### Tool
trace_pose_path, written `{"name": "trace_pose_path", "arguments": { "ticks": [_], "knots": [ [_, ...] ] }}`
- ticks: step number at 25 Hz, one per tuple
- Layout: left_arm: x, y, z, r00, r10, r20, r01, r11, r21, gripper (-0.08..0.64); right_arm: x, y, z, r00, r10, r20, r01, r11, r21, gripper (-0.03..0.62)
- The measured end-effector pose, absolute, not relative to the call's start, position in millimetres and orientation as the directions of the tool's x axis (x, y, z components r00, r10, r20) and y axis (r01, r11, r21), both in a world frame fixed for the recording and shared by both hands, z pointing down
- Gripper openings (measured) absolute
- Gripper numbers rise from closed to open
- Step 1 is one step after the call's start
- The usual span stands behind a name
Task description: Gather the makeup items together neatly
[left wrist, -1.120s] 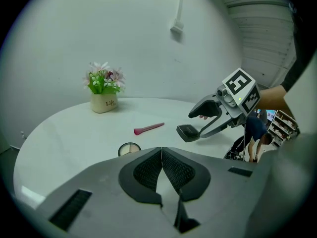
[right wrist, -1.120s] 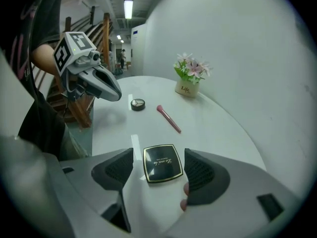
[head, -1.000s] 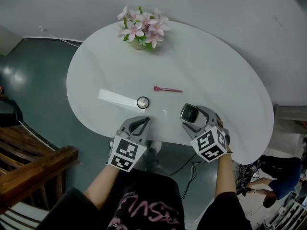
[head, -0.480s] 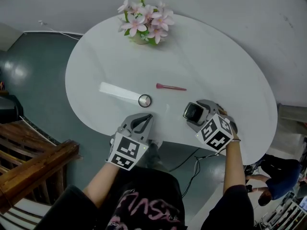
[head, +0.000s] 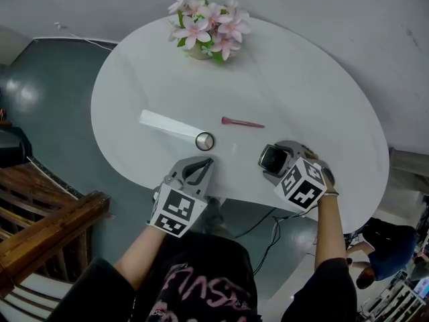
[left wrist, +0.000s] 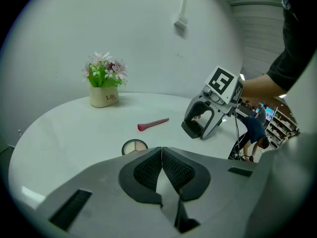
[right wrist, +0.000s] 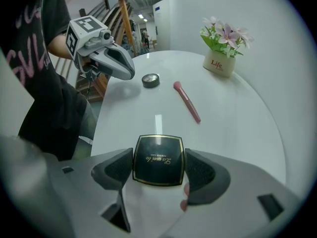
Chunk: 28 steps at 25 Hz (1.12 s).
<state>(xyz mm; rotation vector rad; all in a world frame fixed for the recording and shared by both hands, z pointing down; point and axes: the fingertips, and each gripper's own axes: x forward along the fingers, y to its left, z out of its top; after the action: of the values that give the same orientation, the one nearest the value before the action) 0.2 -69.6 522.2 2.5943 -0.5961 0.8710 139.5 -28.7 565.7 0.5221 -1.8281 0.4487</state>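
My right gripper [head: 271,157] is shut on a black square compact [right wrist: 158,159] with a gold rim, held by its two sides just over the near right part of the white oval table [head: 315,106]. A small round open compact [head: 204,141] lies near the table's middle front. A pink brush [head: 242,122] lies just beyond it, to the right. My left gripper [head: 204,162] is shut and holds nothing; it hovers at the table's front edge, just short of the round compact [left wrist: 134,146]. From there the right gripper [left wrist: 200,128] shows past the brush [left wrist: 153,124].
A pot of pink flowers [head: 209,29] stands at the table's far edge. A bright streak [head: 167,125] lies on the tabletop left of the round compact. A wooden stair rail [head: 47,227] stands at the lower left, and a person [head: 385,247] bends over at the lower right.
My right gripper has tipped more steeply downward and sunk a little toward the table, still gripping the black compact. The left gripper has stayed where it was.
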Motion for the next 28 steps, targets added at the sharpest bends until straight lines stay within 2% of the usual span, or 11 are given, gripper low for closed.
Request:
{"name": "trace_pose_path", "arguments": {
  "ticks": [16, 28],
  "knots": [
    [-2, -62, 523, 0.728, -0.271, 0.629, -0.477, -0.86, 0.182, 0.012, 133, -16, 559, -0.259, -0.127, 0.958, -0.45, 0.893, -0.004, 0.357],
    [-6, -51, 524, 0.729, -0.266, 0.631, -0.476, -0.859, 0.187, 0.013, 123, 1, 564, -0.269, -0.098, 0.958, -0.418, 0.908, -0.025, 0.357]
  ]
}}
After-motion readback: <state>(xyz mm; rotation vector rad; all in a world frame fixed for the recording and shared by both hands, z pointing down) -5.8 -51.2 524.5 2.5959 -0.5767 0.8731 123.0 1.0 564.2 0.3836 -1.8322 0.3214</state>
